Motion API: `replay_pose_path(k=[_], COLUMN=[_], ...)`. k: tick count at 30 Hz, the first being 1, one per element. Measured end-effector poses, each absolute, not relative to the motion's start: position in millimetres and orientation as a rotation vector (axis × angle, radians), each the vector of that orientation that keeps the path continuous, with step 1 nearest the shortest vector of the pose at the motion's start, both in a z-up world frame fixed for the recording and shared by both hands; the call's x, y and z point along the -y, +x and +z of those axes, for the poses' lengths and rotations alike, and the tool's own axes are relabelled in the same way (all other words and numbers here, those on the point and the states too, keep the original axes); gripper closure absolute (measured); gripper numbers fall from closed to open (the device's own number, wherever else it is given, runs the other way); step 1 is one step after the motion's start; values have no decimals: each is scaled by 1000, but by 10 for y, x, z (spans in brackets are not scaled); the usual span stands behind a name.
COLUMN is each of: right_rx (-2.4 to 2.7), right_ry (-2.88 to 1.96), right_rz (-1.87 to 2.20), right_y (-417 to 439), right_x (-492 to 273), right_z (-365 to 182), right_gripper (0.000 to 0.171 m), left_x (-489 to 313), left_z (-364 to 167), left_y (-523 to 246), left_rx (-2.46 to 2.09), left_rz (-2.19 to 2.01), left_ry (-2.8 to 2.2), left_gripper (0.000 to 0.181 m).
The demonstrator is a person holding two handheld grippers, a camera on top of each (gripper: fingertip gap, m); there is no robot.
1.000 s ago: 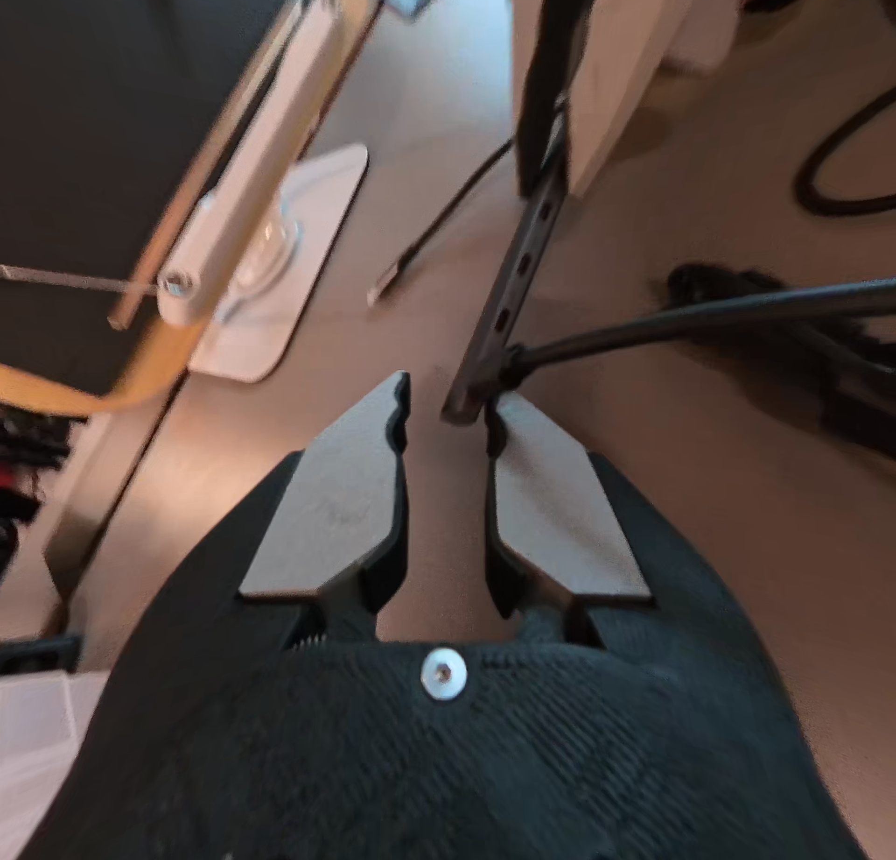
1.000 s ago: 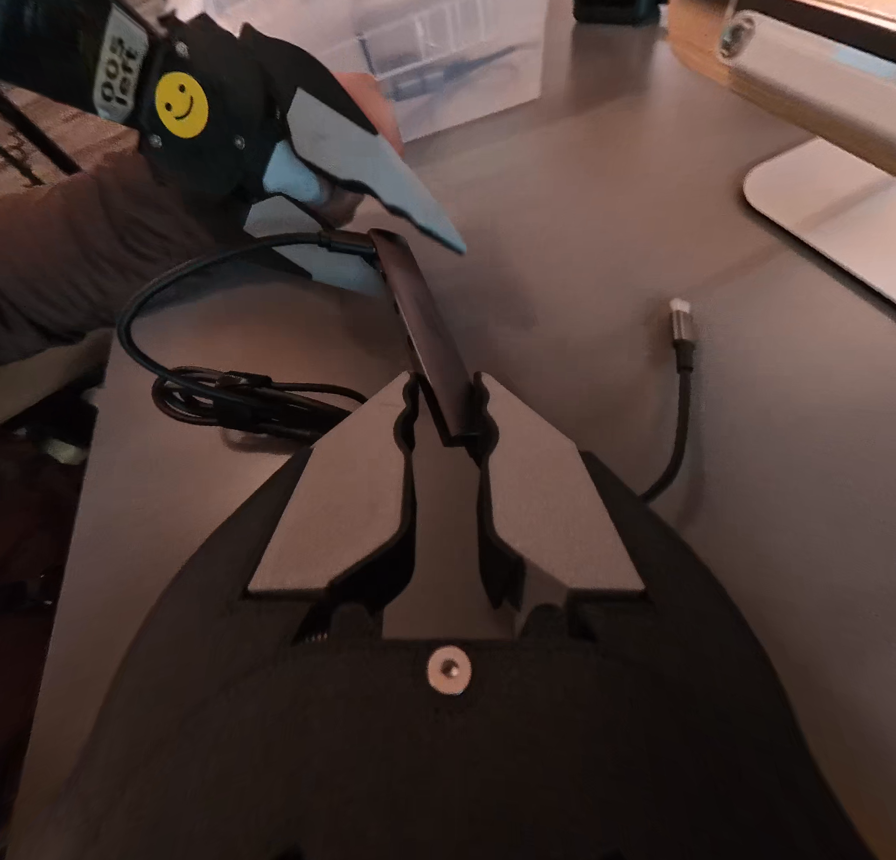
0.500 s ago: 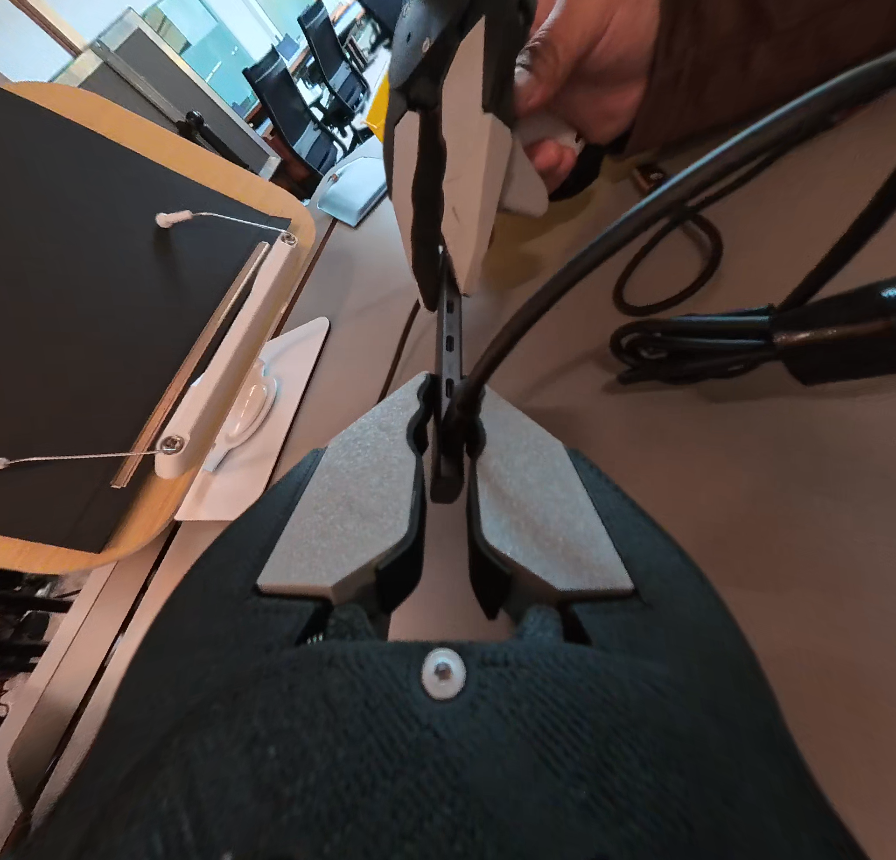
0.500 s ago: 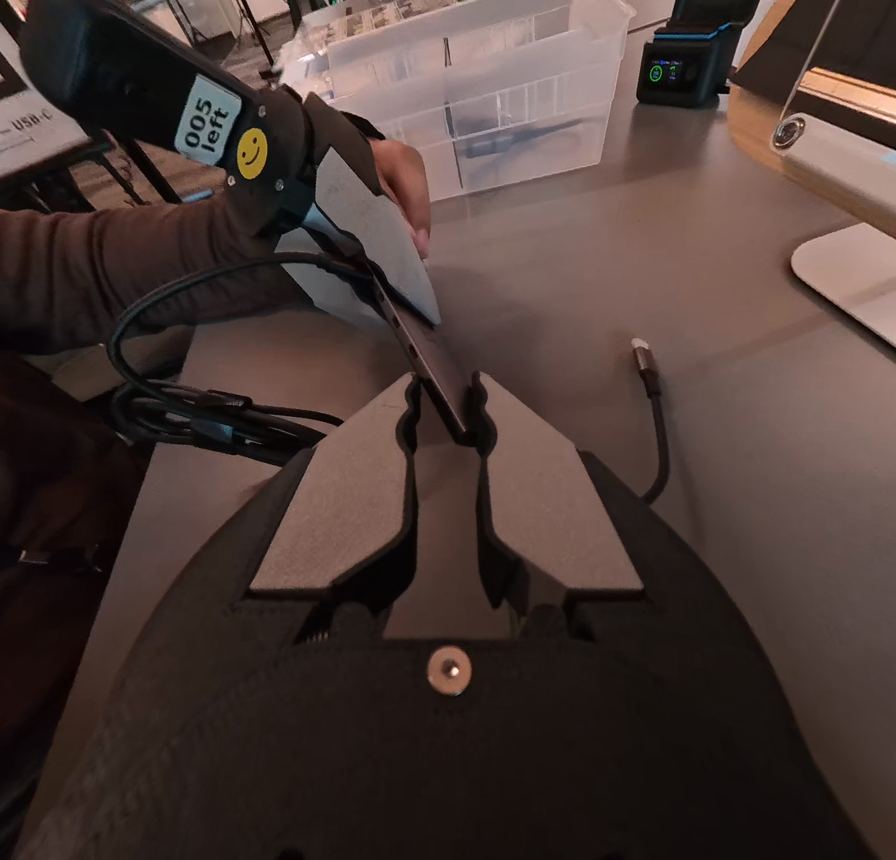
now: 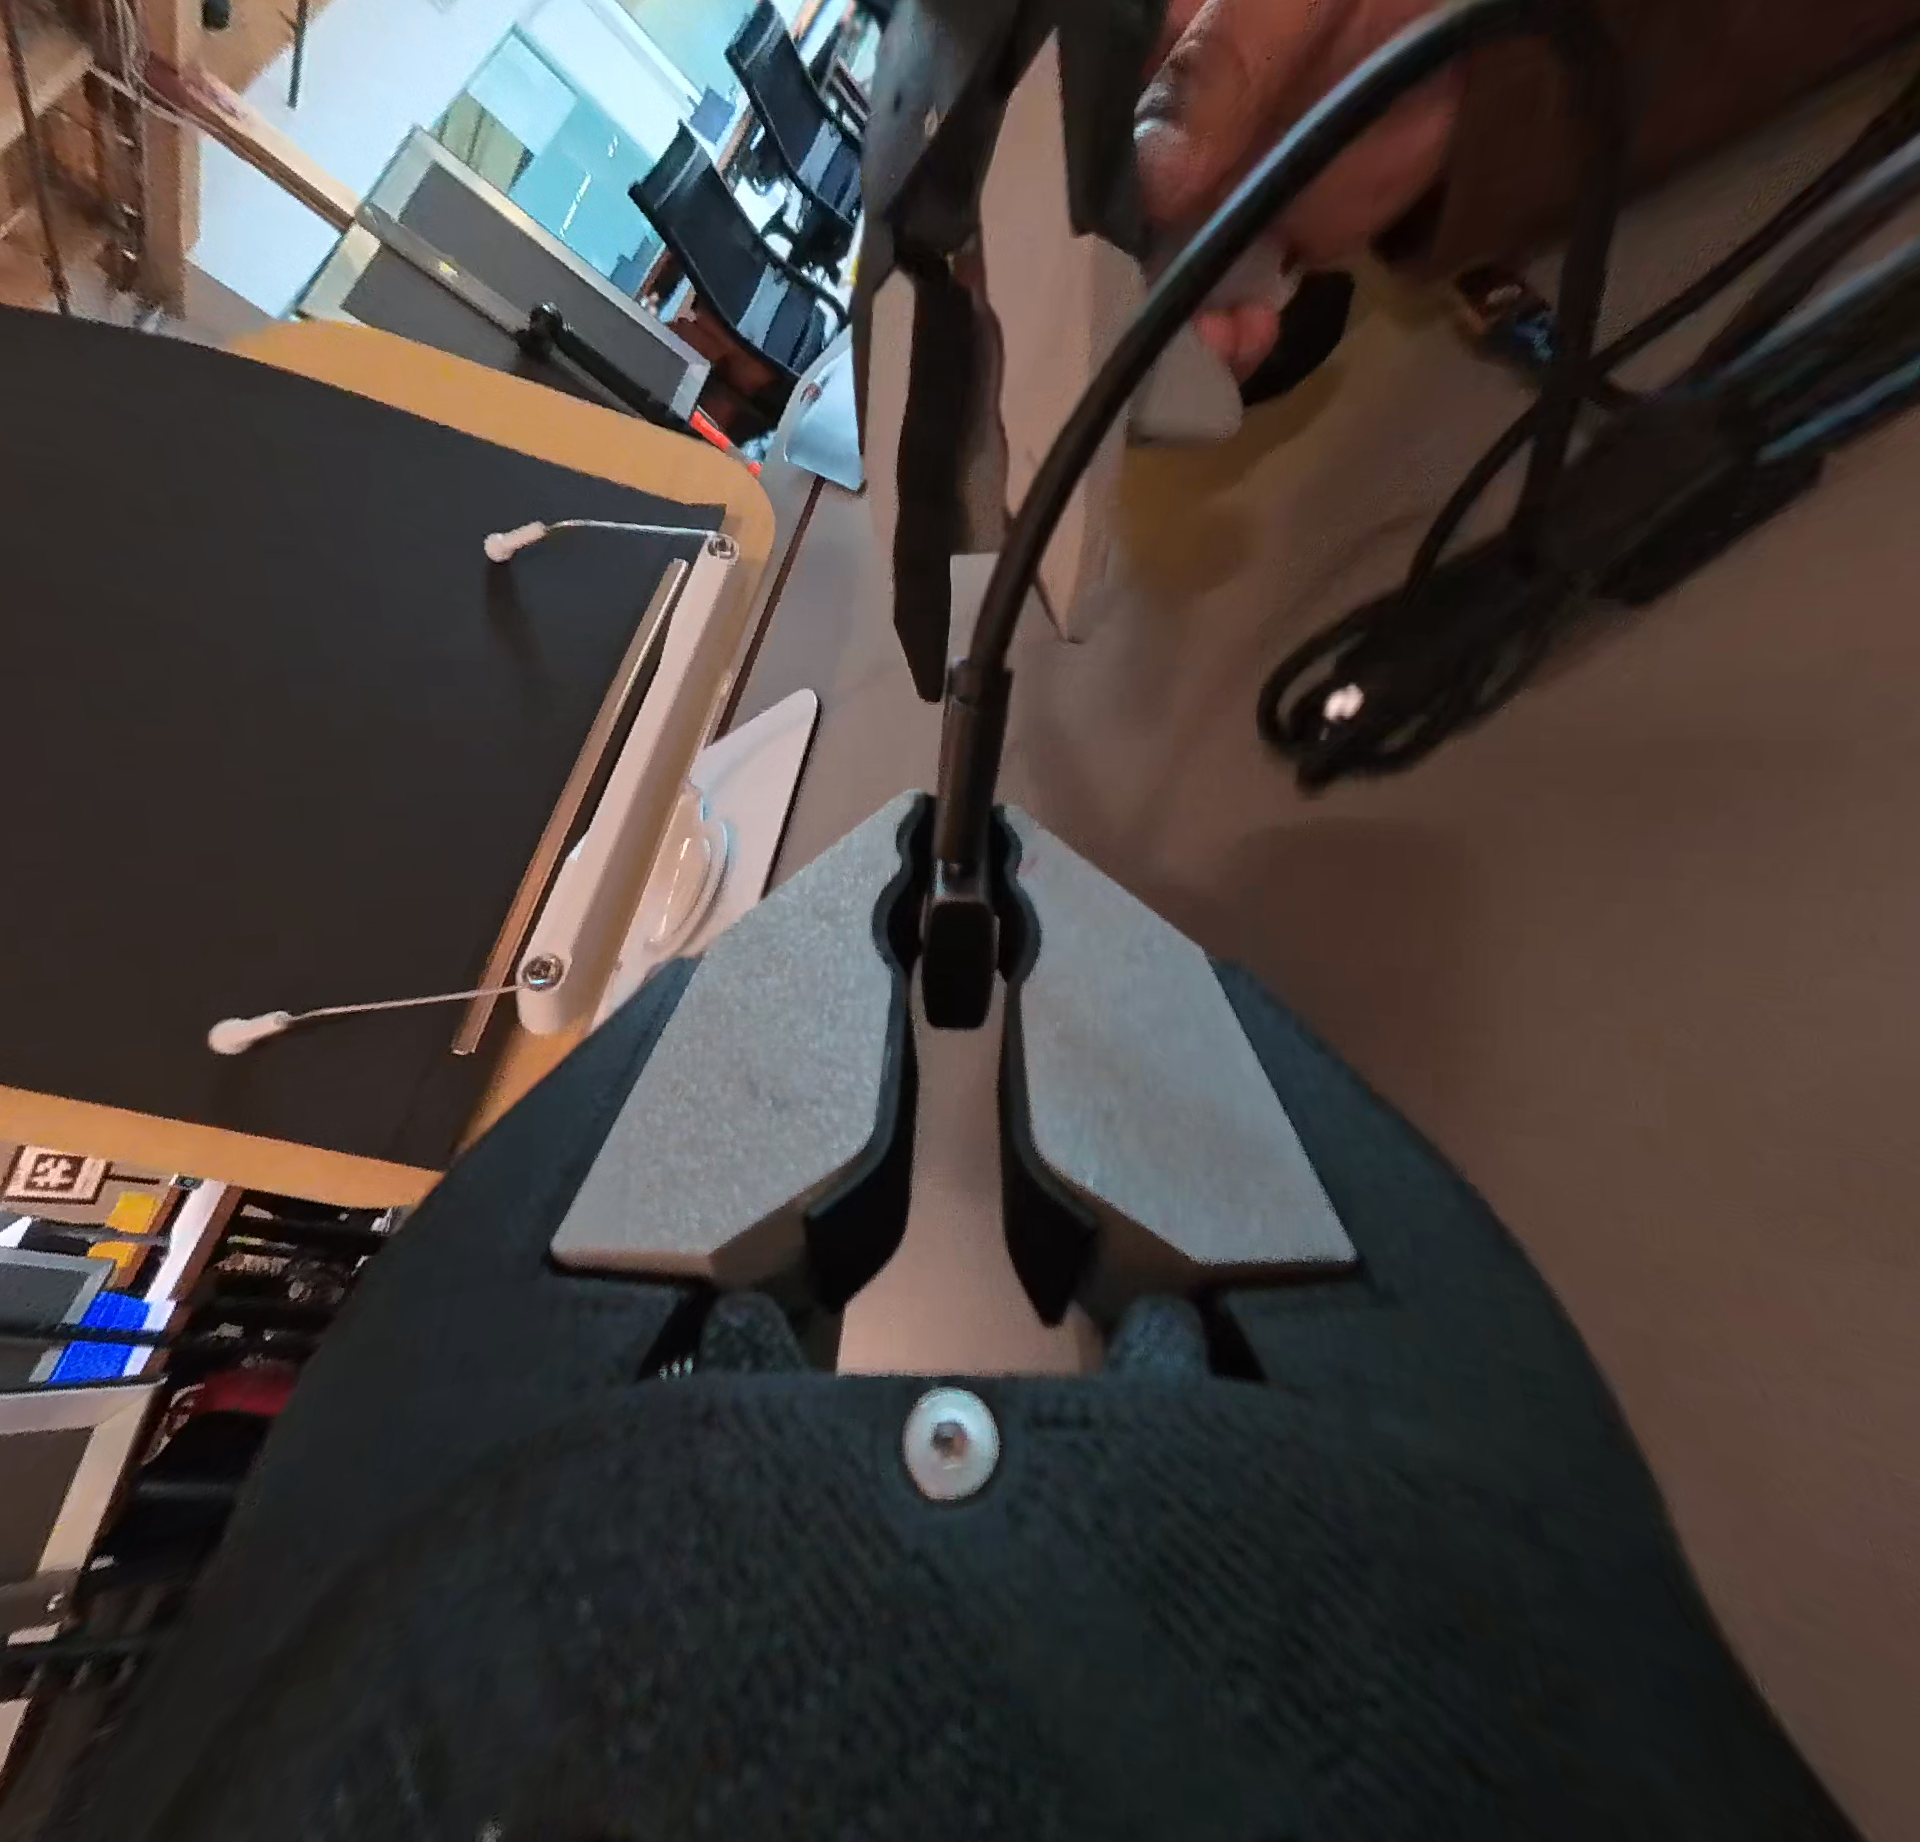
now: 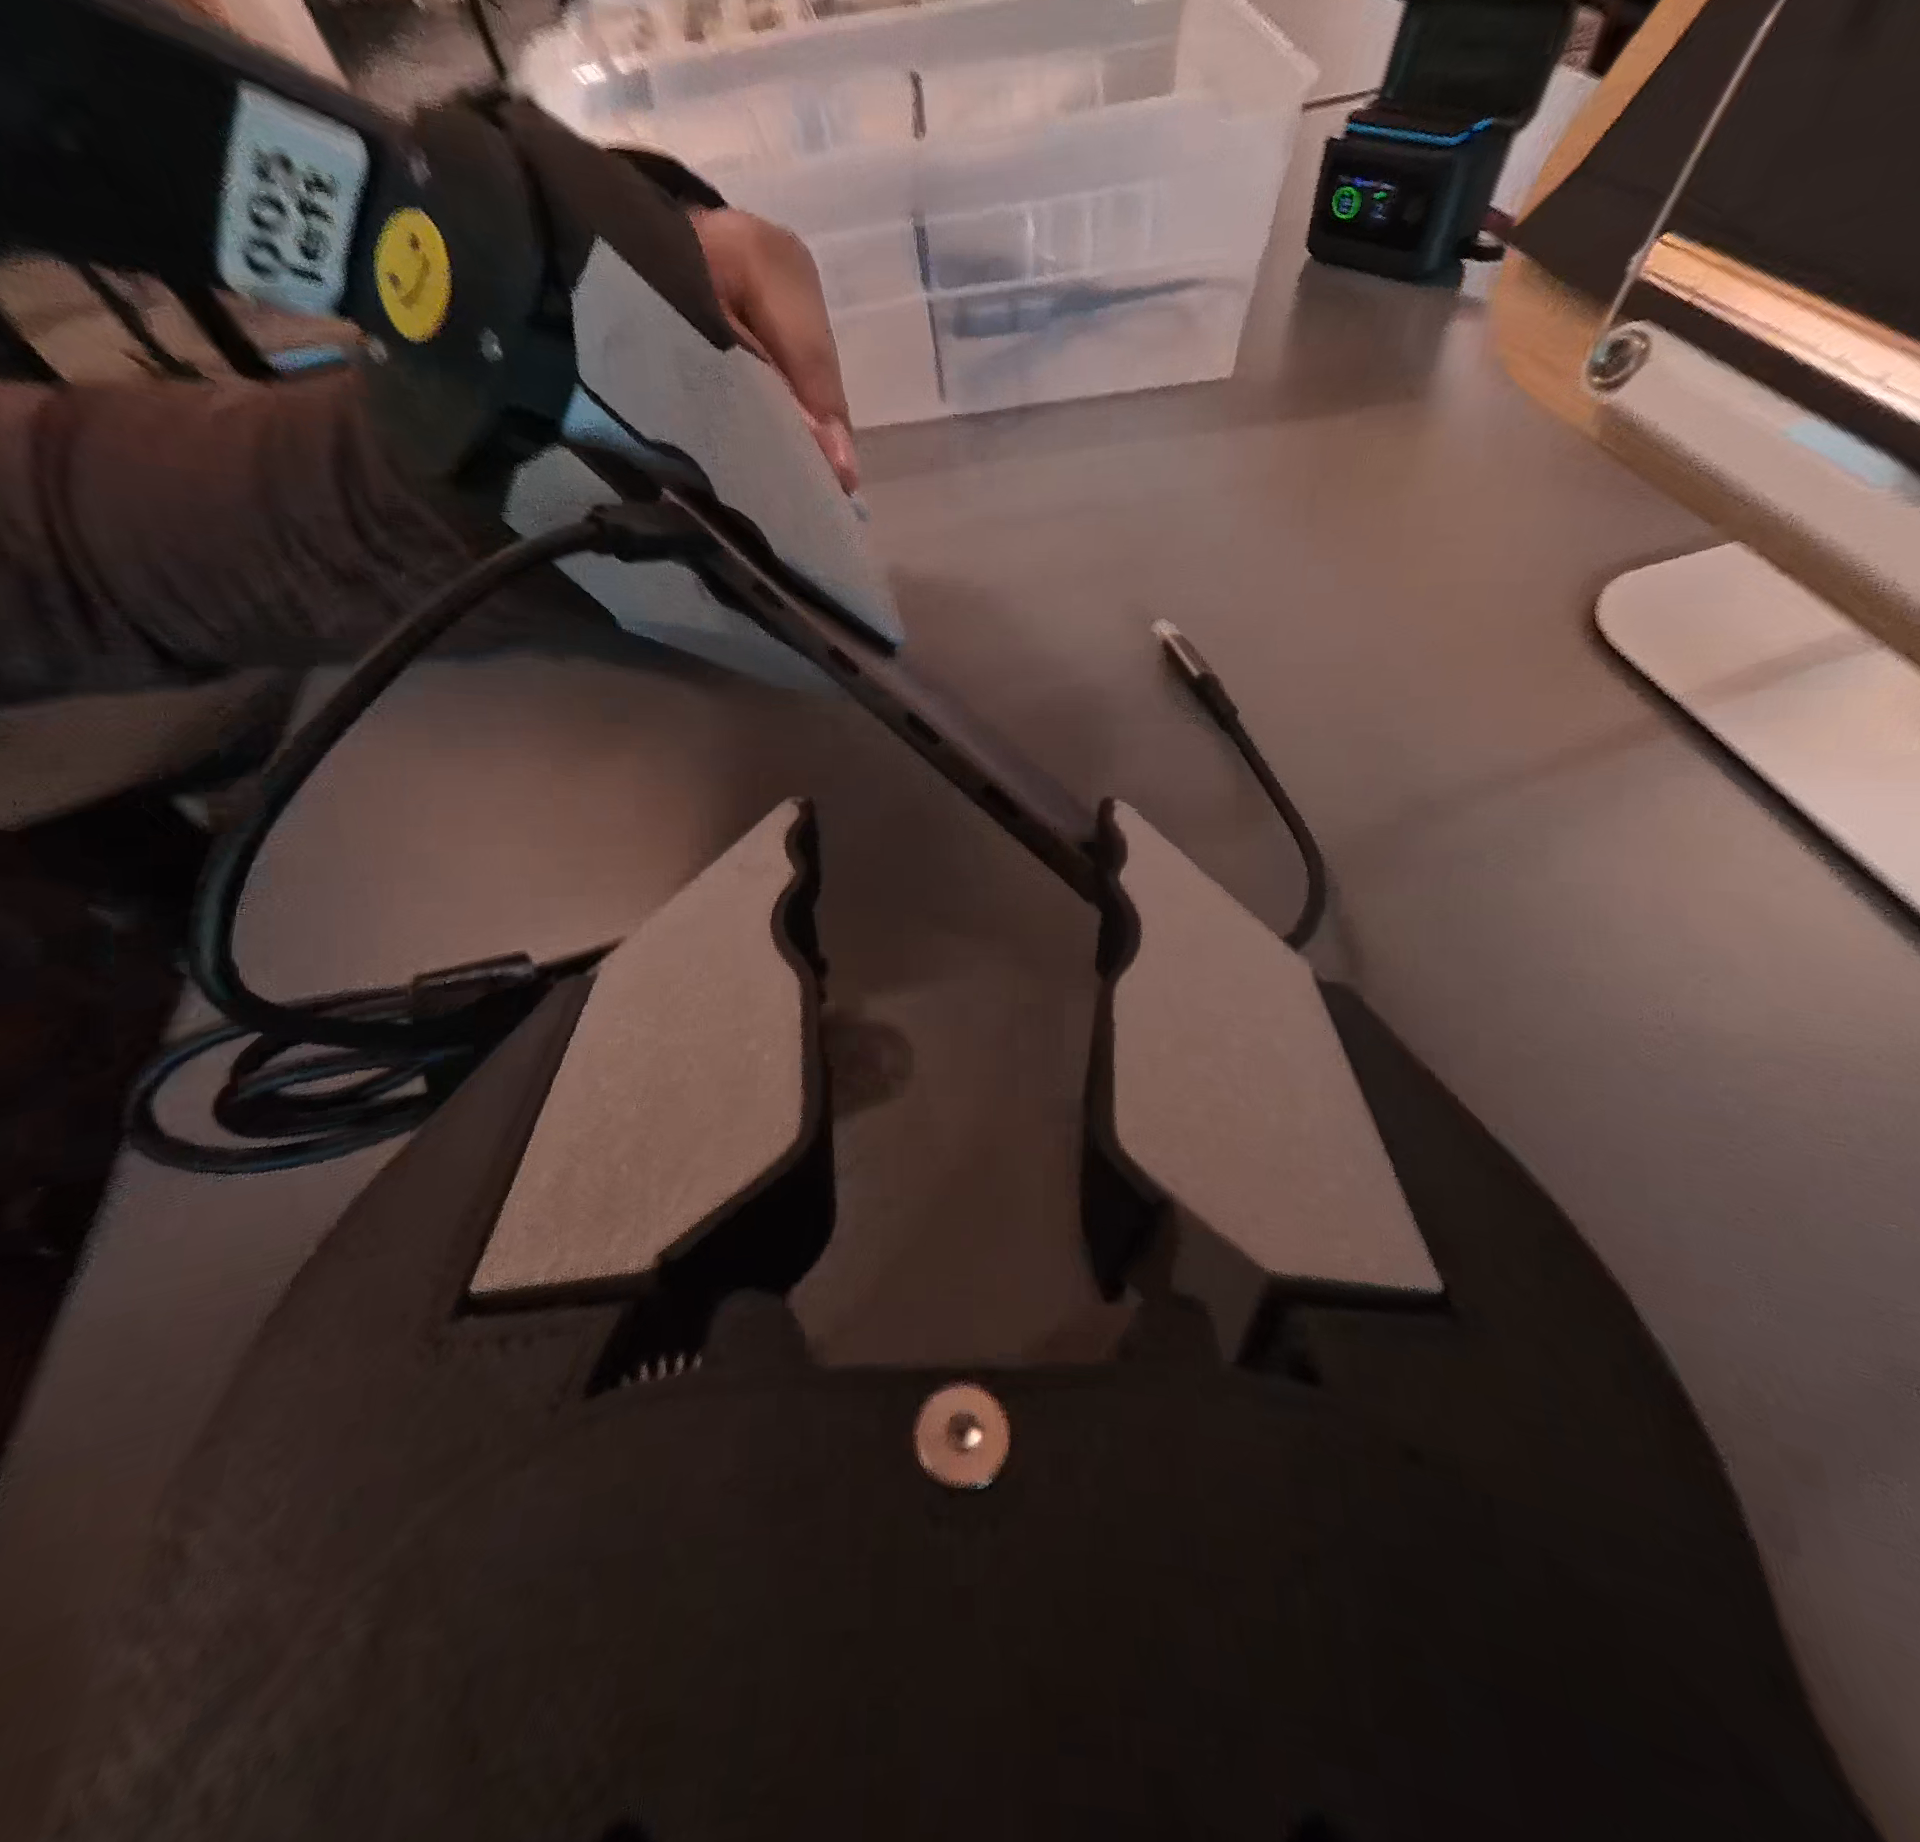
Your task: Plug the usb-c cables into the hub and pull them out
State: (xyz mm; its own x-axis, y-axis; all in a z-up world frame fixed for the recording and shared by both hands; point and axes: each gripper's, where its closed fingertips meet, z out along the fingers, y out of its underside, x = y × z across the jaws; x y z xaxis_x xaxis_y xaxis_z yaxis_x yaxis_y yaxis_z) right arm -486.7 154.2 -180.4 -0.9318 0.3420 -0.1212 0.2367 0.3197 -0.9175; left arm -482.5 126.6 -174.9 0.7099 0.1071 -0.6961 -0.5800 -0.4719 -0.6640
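Note:
In the left wrist view, my left gripper (image 5: 961,826) is shut on one end of the slim dark hub (image 5: 954,961), seen end-on. A black cable (image 5: 1049,504) leaves that end and arcs up to the right. In the right wrist view, the hub (image 6: 914,722) slants down from the left gripper (image 6: 727,504) to my right gripper (image 6: 956,826). The right gripper is open, and the hub's near end rests against its right fingertip (image 6: 1117,857). A loose USB-C cable (image 6: 1247,753) with a silver plug lies on the grey table (image 6: 1455,961), right of the hub.
A coil of black cables (image 6: 312,1075) lies at the left; it also shows in the left wrist view (image 5: 1507,629). A clear plastic bin (image 6: 1039,234) and a small black device with a lit screen (image 6: 1392,203) stand at the back. A white stand base (image 6: 1766,670) sits at the right. Both grippers' tips are close together, under 4 cm apart.
My left gripper closed on the hub's end. My right gripper, shut on the hub's other end before, has opened and let it go.

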Motion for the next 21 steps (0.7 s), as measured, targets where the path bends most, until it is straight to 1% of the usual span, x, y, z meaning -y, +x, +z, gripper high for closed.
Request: replay_pose_path(k=[1, 2, 3, 5, 6, 7, 9, 16, 21], right_rx=[2462, 2450, 2444, 2420, 2389, 2354, 2317, 2326, 2353], right_ry=[-520, -487, -447, -353, -300, -249, -193, -155, -208], right_rz=[1638, 1584, 1525, 1376, 1299, 1233, 1181, 1218, 1238], right_y=[-4883, -4887, -4881, -4877, -4884, -4892, -4891, -4860, -4859], right_x=[-1536, -1520, -1497, -1464, -1462, -1465, -1466, -1401, -1381], right_z=[-1833, -1860, -1892, -1964, -1983, -1987, -1984, -2019, -2055], right_gripper=[115, 113, 117, 142, 150, 152, 154, 156, 153], left_x=[-1264, -1274, -1297, -1360, -1391, -1408, -1413, -1442, -1429], left_z=[-1759, -1757, -1745, -1698, -1689, -1682, -1681, -1656, -1712], left_y=[-4830, -4816, -4781, -4673, -4612, -4589, -4578, -4524, -4525], left_rx=[-363, -362, -365, -379, -391, -395, -401, -353, -410], left_rz=[842, 830, 811, 767, 742, 746, 754, 665, 706], left_ry=[-1904, -1899, -1888, -1854, -1846, -1843, -1841, -1793, -1838], left_gripper=[174, 174, 174, 174, 174, 174, 173, 171, 172])
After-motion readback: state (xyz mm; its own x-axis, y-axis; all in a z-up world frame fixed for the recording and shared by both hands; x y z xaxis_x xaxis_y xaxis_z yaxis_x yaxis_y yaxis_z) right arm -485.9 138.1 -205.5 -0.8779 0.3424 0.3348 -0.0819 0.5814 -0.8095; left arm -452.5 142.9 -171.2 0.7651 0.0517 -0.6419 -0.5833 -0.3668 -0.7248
